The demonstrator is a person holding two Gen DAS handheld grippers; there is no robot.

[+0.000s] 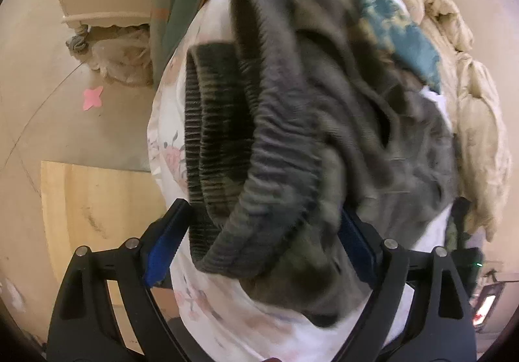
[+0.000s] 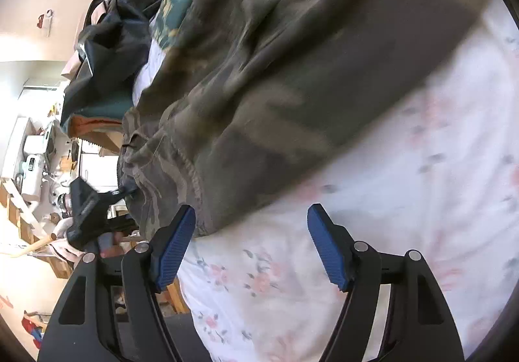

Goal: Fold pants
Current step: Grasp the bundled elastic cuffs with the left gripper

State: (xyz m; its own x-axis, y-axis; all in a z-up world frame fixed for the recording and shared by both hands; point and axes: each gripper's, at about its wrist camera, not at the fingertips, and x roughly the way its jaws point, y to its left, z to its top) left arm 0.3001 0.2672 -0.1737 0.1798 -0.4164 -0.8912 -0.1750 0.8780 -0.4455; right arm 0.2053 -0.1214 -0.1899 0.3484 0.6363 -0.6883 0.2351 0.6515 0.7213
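- Jaws, left gripper (image 1: 259, 242): spread wide, blue ribbed pads on either side of the pants' waistband; the bunched cloth lies between them, and whether the pads press on it cannot be told.
- Jaws, right gripper (image 2: 251, 245): spread apart with only sheet between them; nothing held.
- White bedsheet with a faded pink floral print (image 2: 405, 200): covers the bed and lies under all the cloth.
- Olive-green camouflage pants of soft fabric (image 1: 324, 109): crumpled on the sheet, with the ribbed elastic waistband (image 1: 223, 141) looped open nearest the left gripper. In the right wrist view the pants (image 2: 308, 70) lie ahead of the fingers, their lower edge just beyond the left-hand pad, the other pad well clear over bare sheet.
- Cream rumpled quilt (image 1: 480, 122): heaped along the far edge of the bed, beyond the pants.
- Black shiny garment (image 2: 113, 47): piled at the bed's end, apart from the pants.
- Teal patterned cloth (image 1: 395, 34): partly tucked under the pants.
- Pink flower-shaped floor sticker (image 1: 93, 98): on the beige floor beside the bed.
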